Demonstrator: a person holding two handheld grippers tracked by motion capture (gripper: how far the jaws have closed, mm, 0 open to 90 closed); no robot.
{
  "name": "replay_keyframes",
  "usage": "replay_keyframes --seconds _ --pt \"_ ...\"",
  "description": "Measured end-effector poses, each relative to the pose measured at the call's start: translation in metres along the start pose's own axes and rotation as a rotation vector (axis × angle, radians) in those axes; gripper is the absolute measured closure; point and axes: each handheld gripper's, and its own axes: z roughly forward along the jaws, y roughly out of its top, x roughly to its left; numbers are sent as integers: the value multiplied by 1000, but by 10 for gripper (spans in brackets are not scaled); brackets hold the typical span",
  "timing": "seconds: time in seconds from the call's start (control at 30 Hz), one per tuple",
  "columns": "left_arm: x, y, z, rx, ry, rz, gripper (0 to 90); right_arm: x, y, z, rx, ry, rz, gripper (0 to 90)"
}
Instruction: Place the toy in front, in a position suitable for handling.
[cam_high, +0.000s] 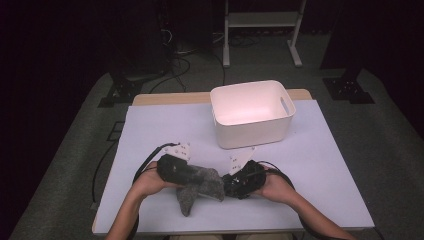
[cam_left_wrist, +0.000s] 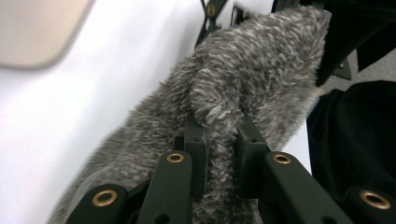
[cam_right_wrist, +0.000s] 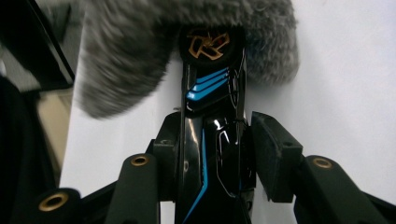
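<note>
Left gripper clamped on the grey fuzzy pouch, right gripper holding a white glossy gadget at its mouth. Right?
Not quite: the gadget in the right gripper is glossy black with blue accents, as the right gripper view shows. The left gripper is indeed clamped on the grey fuzzy pouch.

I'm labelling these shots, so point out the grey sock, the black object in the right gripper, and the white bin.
Sock (cam_left_wrist: 243, 70), left gripper view, fuzzy middle.
Black object (cam_right_wrist: 210, 144), right gripper view, glossy body.
Bin (cam_high: 250, 131), high view, front wall.
</note>
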Motion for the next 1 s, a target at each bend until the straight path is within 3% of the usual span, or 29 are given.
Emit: replay_keyframes --seconds 0.07,0.1,0.23,0.43,0.57,0.77,0.9,1.0 --pt "-3 12 0 -13 -18 23 786 0 -1 -1 -22 2 1 556" --pt "-7 23 2 12 -5 55 785 3 -1 -2 -18 -4 -8 556" --pt "-10 29 2 20 -8 77 784 3 -8 -9 -54 -3 13 557" --pt "-7 21 11 36 -15 48 783 3 -33 -26 -102 -37 50 555" --pt "-8 19 17 55 -32 48 780 3 -40 -33 -108 -49 66 556" --pt "-7 22 22 47 -45 41 779 3 -45 -35 -158 -38 83 558" --pt "-8 32 13 15 -37 58 782 3 -43 -34 -196 -45 88 558" --pt "-9 42 1 -17 -32 72 782 0 -40 -33 -268 -22 114 559"
